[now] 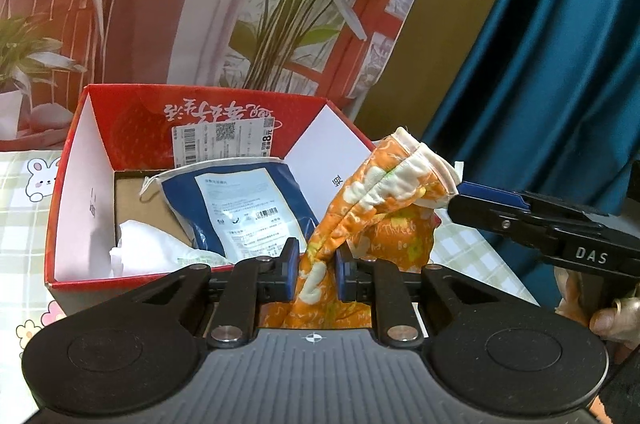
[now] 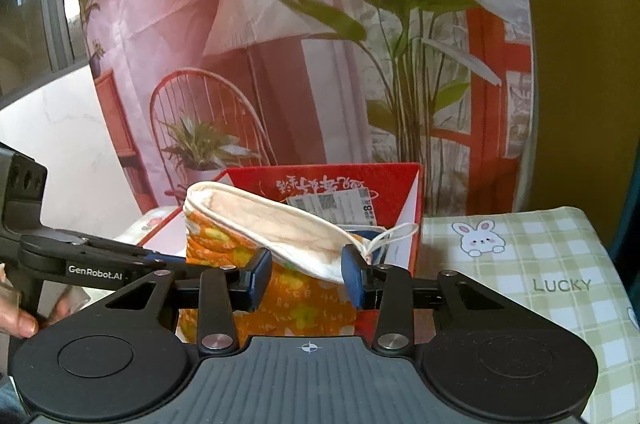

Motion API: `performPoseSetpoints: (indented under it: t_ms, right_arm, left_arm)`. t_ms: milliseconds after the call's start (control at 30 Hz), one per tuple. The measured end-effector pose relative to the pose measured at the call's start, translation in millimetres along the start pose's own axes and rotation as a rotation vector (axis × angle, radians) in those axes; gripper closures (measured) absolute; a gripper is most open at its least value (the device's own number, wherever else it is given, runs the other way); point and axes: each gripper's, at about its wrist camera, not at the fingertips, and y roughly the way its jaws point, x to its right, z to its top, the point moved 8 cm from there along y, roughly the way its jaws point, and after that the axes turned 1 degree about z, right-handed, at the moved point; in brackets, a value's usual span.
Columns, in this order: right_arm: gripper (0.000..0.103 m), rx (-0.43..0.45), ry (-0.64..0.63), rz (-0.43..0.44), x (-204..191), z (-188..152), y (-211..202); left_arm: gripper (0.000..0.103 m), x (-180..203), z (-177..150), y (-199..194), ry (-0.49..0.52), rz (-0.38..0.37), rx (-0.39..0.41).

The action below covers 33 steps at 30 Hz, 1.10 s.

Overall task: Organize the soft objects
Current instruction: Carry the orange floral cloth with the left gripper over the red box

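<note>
An orange oven mitt (image 1: pixel 384 192) with white patches and a cream-lined cuff hangs just in front of an open red box (image 1: pixel 68 184). My left gripper (image 1: pixel 318 272) is shut on the mitt's lower end, cloth bunched between its blue pads. My right gripper (image 2: pixel 308 280) holds the cuff of the mitt (image 2: pixel 280 220), with both pads against the cloth. In the left wrist view it reaches in from the right, tip at the cuff (image 1: pixel 460 192). The left gripper's arm (image 2: pixel 100 260) enters the right wrist view from the left, its tip hidden behind the mitt.
The red box (image 2: pixel 400 172) holds a blue packet (image 1: pixel 248 200) with a white label and a white soft bundle (image 1: pixel 148 252). It stands on a green checked tablecloth (image 2: pixel 540 264) with rabbit prints. A printed backdrop hangs behind, and a teal curtain (image 1: pixel 540 44) hangs at the right.
</note>
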Motion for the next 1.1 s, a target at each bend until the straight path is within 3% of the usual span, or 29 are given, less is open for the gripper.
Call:
performPoseSetpoints:
  t_ms: [167,433,600,667,867,1100]
  right_arm:
    - [0.056,0.031,0.005,-0.028,6,-2,-9]
    - [0.057,-0.113,0.047,-0.016,14,-50,13]
    - [0.068,-0.134,0.092,0.026,14,-61,27]
    - [0.088,-0.141,0.080,0.032,10,-60,27]
    - [0.095,-0.079,0.055,0.069,-1,-29,7]
    - [0.095,0.039,-0.036,0.108,-17,50,4]
  left_arm:
    - [0.084,-4,1,-2,-0.013,0.020,0.005]
    - [0.084,-6,-3,-5,-0.016,0.021,-0.003]
    - [0.084,-7,-7,-6,-0.021,0.033,-0.012]
    - [0.084,-9,-8,-10,-0.029,0.037,-0.010]
    - [0.084,0,18,-39,-0.022,0.005,0.083]
    - [0.084,-6,82,-67,-0.008,0.042,0.247]
